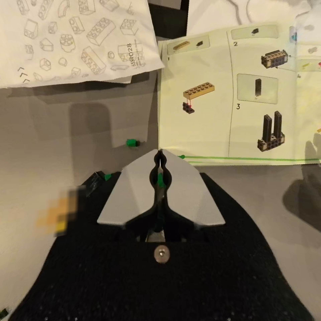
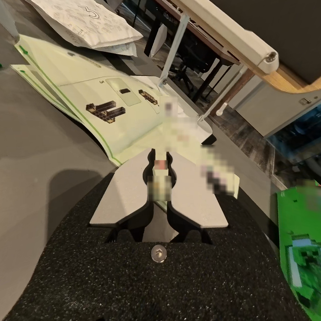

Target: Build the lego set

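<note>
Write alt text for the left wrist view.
The left gripper, fingers shut, hovers over a grey table at the edge of an open instruction booklet. A small green brick lies ahead-left, below a white paper bag.

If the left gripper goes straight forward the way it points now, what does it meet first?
Probably the open instruction booklet: the shut left gripper has its tips at the booklet's near-left corner, above the grey table. Its height over the page is unclear. The loose green brick lies left of that line.
</note>
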